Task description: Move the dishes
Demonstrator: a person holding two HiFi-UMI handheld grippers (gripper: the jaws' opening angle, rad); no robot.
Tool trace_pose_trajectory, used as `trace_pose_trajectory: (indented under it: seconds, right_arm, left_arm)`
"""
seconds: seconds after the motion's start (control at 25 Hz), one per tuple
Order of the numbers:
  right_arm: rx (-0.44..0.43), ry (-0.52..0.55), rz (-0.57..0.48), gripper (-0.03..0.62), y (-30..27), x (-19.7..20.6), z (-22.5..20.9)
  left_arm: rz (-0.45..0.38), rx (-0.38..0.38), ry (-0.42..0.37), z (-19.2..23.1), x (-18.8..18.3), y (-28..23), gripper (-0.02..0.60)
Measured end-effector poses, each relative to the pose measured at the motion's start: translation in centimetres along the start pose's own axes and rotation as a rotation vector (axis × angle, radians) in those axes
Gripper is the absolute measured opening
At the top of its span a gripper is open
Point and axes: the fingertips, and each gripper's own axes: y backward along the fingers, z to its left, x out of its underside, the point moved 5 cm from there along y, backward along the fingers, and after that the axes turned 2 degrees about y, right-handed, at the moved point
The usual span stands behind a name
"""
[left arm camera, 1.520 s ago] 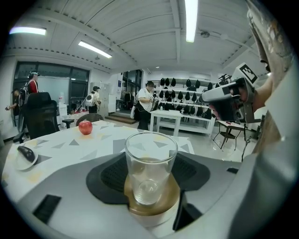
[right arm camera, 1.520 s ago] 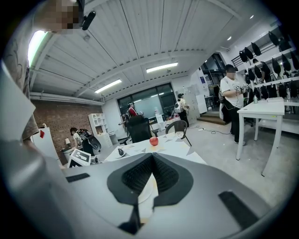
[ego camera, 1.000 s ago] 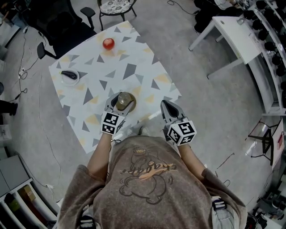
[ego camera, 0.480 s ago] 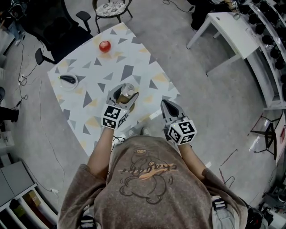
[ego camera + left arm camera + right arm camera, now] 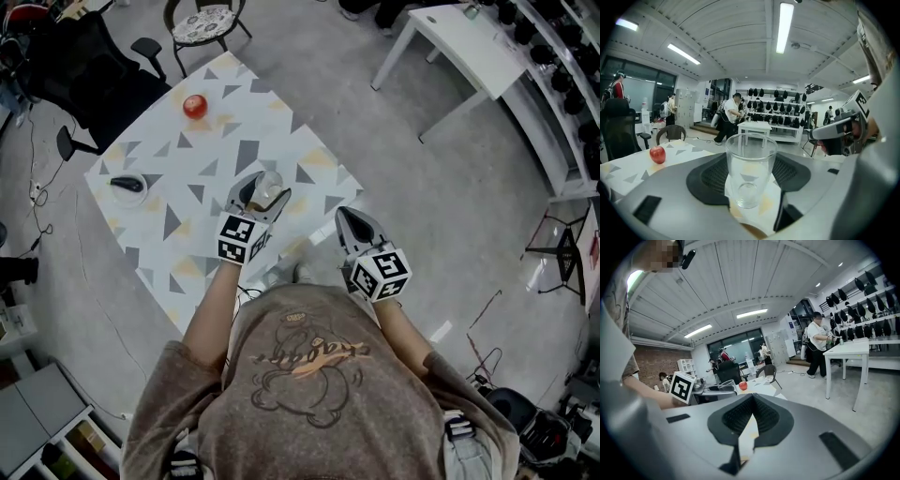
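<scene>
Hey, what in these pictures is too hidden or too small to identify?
Head view: the dark item on the small dish is too small to name.
The brown thing by the glass: the left gripper covers it in the head view; the left gripper view's bottom edge cuts it off.

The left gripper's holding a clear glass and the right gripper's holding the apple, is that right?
Not quite. The right gripper holds nothing: the right gripper view shows its jaws together and empty. The apple sits on the table, at its far side. The left gripper does hold the clear glass.
</scene>
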Motion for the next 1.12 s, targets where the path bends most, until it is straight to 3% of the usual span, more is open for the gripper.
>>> trace_pose_trajectory:
  seconds: [1.12]
  right_arm:
    - [0.099,-0.071,0.038,-0.003,0.8,1.0,-3.8]
  left_arm:
    - [0.119,0.047,0.017,0.1,4.9,-7.4,0.288]
